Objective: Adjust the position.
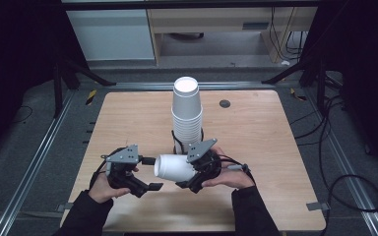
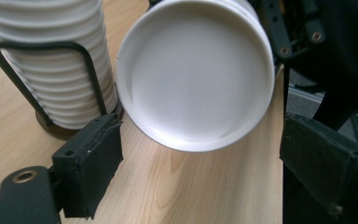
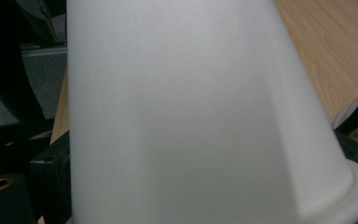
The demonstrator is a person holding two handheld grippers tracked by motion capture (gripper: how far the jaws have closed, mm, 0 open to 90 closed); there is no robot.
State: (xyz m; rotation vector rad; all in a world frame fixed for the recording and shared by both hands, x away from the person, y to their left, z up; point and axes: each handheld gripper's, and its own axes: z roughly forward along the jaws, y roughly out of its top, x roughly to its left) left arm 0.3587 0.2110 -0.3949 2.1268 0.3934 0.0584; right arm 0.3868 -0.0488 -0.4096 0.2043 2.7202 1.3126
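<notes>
With one white paper cup (image 1: 173, 167) pulled clear of the stack of paper cups (image 1: 187, 110), I hold it on its side just above the wooden table (image 1: 256, 132), near my edge and in front of the stack. My right gripper (image 1: 193, 181) grips the cup near its rim end, its jaws closed on the wall; in the right gripper view the cup's side (image 3: 186, 112) runs up from between them. My left gripper (image 1: 147, 174) faces the cup's base with its jaws spread wide and nothing between them; in the left gripper view the round bottom (image 2: 198, 74) sits ahead of the open pads (image 2: 91, 163), not yet touched. The stack stands upright in its black wire holder (image 2: 42, 79) at mid-table. As I judge it, separation of one cup is done; the hand-over to my left gripper, or setting the cup down, is what remains.
</notes>
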